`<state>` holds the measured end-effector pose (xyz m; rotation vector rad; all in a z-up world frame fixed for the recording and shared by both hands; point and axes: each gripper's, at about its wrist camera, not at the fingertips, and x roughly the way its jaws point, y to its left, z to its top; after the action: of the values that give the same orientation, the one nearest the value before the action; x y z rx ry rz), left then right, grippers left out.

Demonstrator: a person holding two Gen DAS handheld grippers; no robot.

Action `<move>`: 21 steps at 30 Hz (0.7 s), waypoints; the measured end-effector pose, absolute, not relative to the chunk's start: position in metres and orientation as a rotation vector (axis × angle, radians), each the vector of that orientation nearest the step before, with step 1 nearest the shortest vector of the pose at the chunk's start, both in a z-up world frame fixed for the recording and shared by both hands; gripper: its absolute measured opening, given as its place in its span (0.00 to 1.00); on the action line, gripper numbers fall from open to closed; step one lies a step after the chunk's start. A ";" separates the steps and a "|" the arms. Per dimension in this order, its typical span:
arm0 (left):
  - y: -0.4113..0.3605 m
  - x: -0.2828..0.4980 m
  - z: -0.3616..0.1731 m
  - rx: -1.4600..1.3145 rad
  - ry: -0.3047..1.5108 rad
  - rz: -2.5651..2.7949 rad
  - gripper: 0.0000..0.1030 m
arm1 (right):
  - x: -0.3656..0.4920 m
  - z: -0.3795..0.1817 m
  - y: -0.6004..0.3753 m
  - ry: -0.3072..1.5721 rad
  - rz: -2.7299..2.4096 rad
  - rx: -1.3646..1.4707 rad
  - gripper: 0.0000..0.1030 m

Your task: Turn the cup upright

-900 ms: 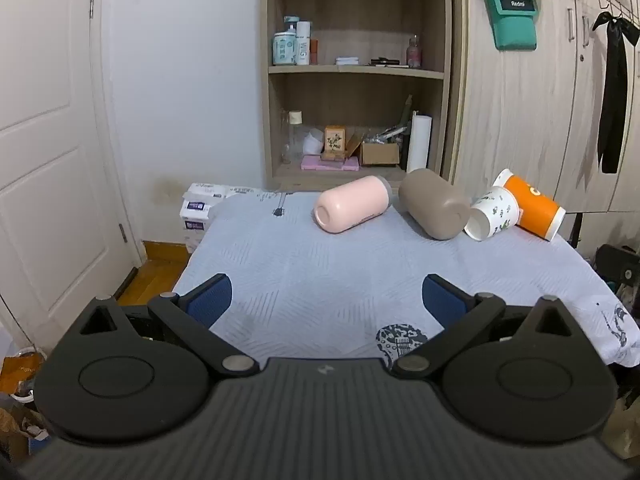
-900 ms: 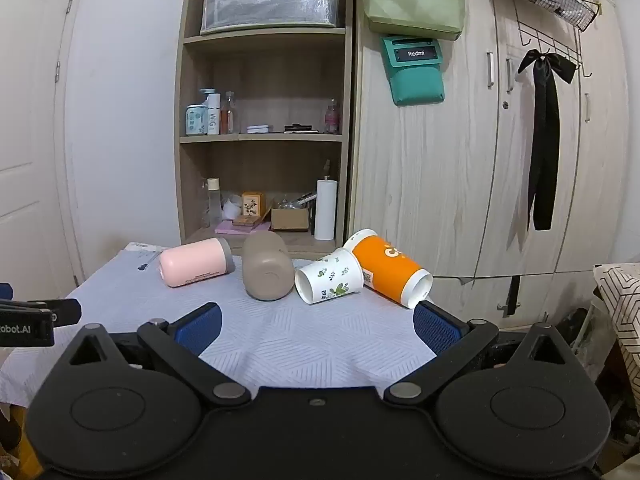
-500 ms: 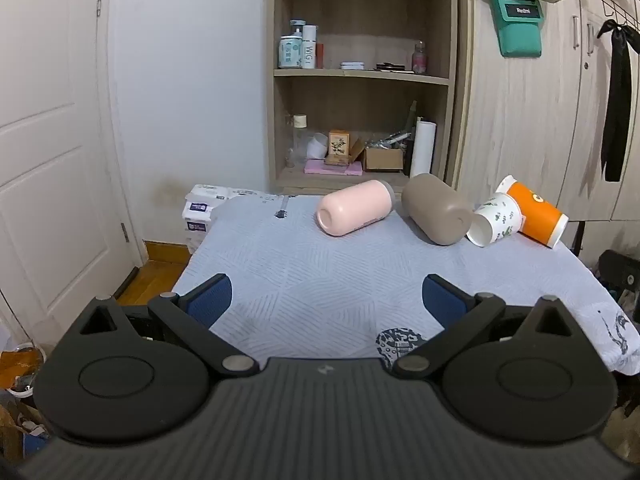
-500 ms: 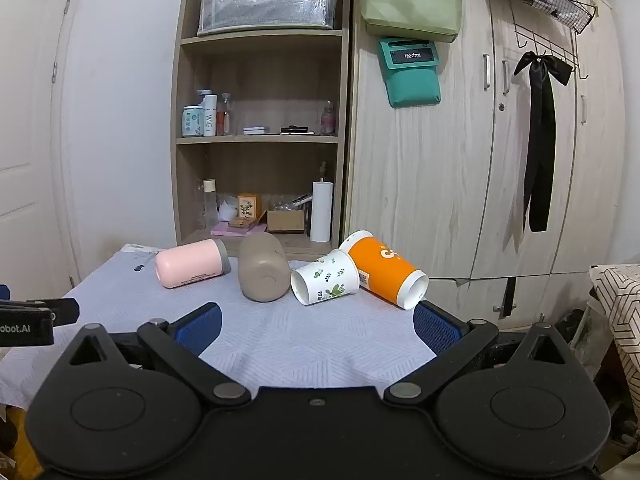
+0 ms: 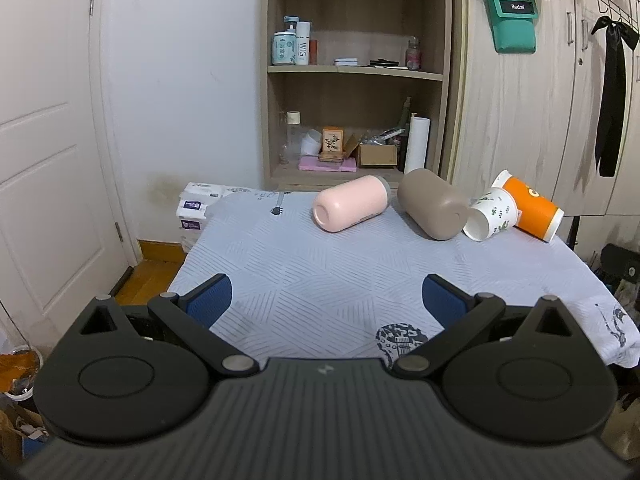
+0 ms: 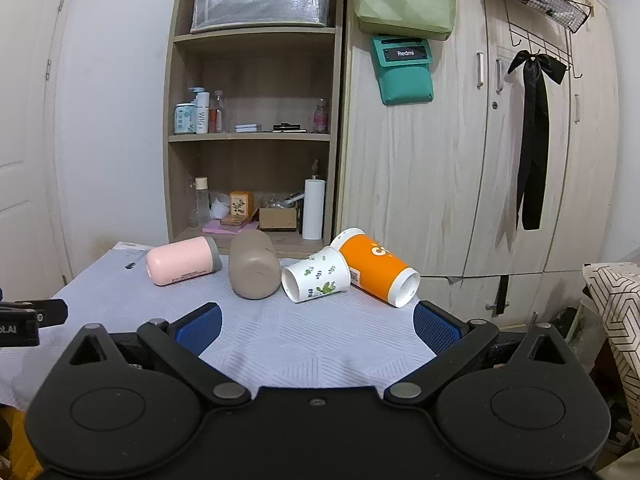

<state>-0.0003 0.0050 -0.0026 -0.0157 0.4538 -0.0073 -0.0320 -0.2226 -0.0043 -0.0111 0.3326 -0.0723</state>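
Several cups lie on their sides at the far end of the cloth-covered table [image 5: 340, 280]: a pink cup [image 5: 351, 208], a taupe cup [image 5: 434, 209], a white leaf-print paper cup [image 5: 490, 219] and an orange paper cup [image 5: 532, 210]. They also show in the right wrist view: pink [image 6: 182, 266], taupe [image 6: 254, 270], white [image 6: 316, 280], orange [image 6: 374, 266]. My left gripper [image 5: 326, 300] is open and empty, well short of the cups. My right gripper [image 6: 316, 324] is open and empty, just short of the white cup.
A wooden shelf unit [image 5: 354, 76] with bottles and boxes stands behind the table, a wardrobe [image 6: 480, 140] to its right. A door [image 5: 48, 160] is on the left. Tissue packs [image 5: 192, 208] sit past the table's far left corner. A patterned cushion [image 6: 616, 308] is at the right.
Both grippers have tilted up slightly and eased back, so the cups sit a little lower and smaller in view. The cups have not moved. Both grippers stay open.
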 end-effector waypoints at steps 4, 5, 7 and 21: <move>0.007 0.001 -0.003 -0.011 0.461 -0.014 1.00 | -0.032 -0.005 -0.226 0.334 -0.083 -0.008 1.00; 0.008 0.001 -0.004 -0.010 0.467 -0.019 1.00 | -0.032 -0.004 -0.226 0.334 -0.083 -0.008 1.00; 0.009 0.001 -0.004 -0.011 0.471 -0.018 1.00 | -0.032 -0.005 -0.226 0.336 -0.080 -0.003 1.00; 0.008 0.001 -0.002 -0.040 0.489 -0.039 1.00 | -0.036 -0.003 -0.226 0.334 -0.068 -0.003 1.00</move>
<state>0.0010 0.0083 -0.0023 -0.0397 0.4892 -0.0395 -0.0362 -0.2262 -0.0030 -0.0032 0.3339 -0.0677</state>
